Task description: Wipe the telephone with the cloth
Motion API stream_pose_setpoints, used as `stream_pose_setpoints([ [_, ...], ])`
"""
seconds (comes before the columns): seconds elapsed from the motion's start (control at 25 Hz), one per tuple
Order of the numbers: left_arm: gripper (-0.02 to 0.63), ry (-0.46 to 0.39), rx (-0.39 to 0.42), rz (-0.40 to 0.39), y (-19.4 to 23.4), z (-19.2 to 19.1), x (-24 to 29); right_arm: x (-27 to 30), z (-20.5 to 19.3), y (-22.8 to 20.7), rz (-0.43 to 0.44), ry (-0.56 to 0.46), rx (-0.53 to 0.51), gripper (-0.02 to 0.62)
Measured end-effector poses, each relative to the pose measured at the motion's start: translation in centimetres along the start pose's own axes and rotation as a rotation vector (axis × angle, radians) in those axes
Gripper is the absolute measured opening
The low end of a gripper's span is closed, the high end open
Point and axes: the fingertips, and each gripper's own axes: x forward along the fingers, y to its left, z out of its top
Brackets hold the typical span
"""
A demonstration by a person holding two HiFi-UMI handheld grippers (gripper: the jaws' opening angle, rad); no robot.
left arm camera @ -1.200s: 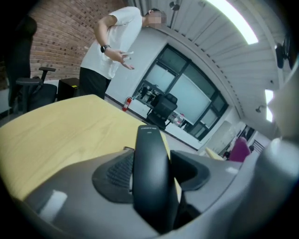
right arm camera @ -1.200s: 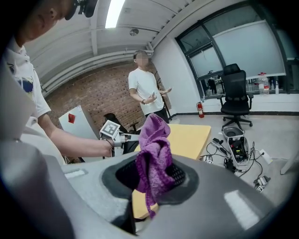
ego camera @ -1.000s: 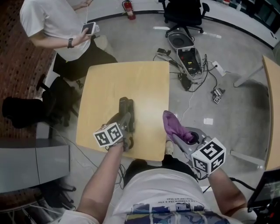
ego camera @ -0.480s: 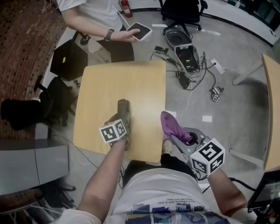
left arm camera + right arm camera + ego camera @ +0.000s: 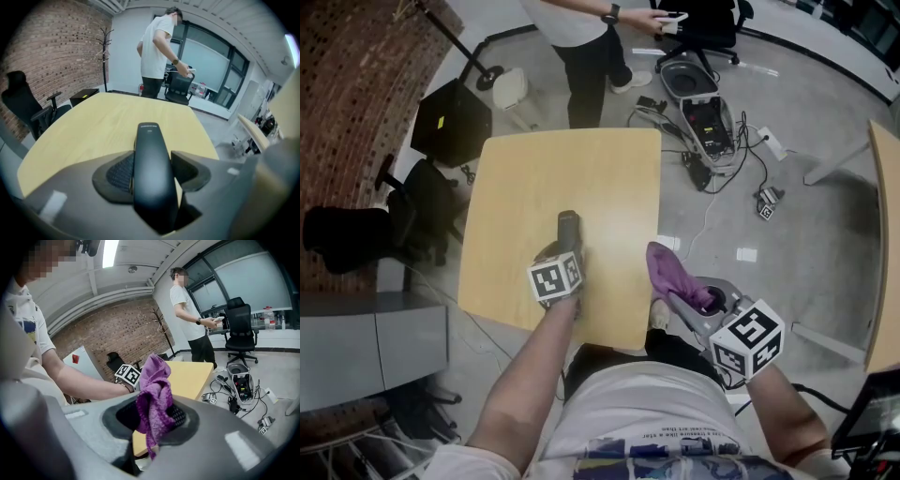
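The left gripper (image 5: pixel 153 171) has its jaws partly open and closed on the telephone (image 5: pixel 149 140), with one pad on each side of its near end. The left gripper view shows the telephone close up. It is long, black, smooth and rounded, and the pads beside it are bumpy rubber. The head view shows only its far tip, poking out at 12 o'clock from the gripper's black-and-white marker cube (image 5: pixel 555 281). The telephone is at the near part of the table (image 5: pixel 581 169), toward 6 o'clock. I cannot tell if it touches the wood.

The right gripper (image 5: pixel 152 420) has its jaws pinched tight on the cloth (image 5: pixel 155 390). The cloth is purple, fuzzy and bunched up, and a bit of it hangs down below the jaws. In the head view it is at 4 o'clock from the telephone, just past the table's right edge and apart from the telephone.

The table is pale yellow wood, smooth and flat, with round corners.

Farther out, at 1 o'clock, an open grey case (image 5: pixel 703 117) and black cables (image 5: pixel 741 159) lie on the grey floor (image 5: pixel 825 244). A person (image 5: pixel 581 28) in a white top stands beyond the table at 12 o'clock. Only the gripper views show the big windows (image 5: pixel 206 56) behind that person. They also show the rough red brick wall (image 5: pixel 47 56) and a thin coat stand (image 5: pixel 103 42) standing upright.
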Motion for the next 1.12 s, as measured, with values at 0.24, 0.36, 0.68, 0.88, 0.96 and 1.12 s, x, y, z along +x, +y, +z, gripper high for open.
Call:
stream_pose_setpoints([
  [0.24,0.265,-0.002,0.043,0.03,-0.2,0.0,0.3,0.0,-0.3,-0.3,0.016,-0.001,0.0,0.086],
  [0.36,0.28,0.015,0.046,0.033,-0.3,-0.5,0.4,0.0,-0.3,-0.4,0.026,0.002,0.0,0.086],
  [0.68,0.356,0.015,0.063,0.0,-0.6,-1.4,-0.4,-0.1,-0.5,-0.9,0.034,0.005,0.002,0.086],
  [0.88,0.374,-0.024,0.03,-0.018,-0.5,-1.7,-3.4,0.7,-1.3,-0.7,0.048,0.018,-0.019,0.086],
  [0.96,0.377,-0.042,0.031,-0.023,-0.5,-1.8,-5.0,1.1,-1.5,-0.8,0.051,0.024,-0.039,0.086],
  [1.12,0.377,-0.112,0.03,-0.013,-0.1,-1.4,-9.1,2.1,-1.0,-0.8,0.054,0.043,-0.098,0.086],
])
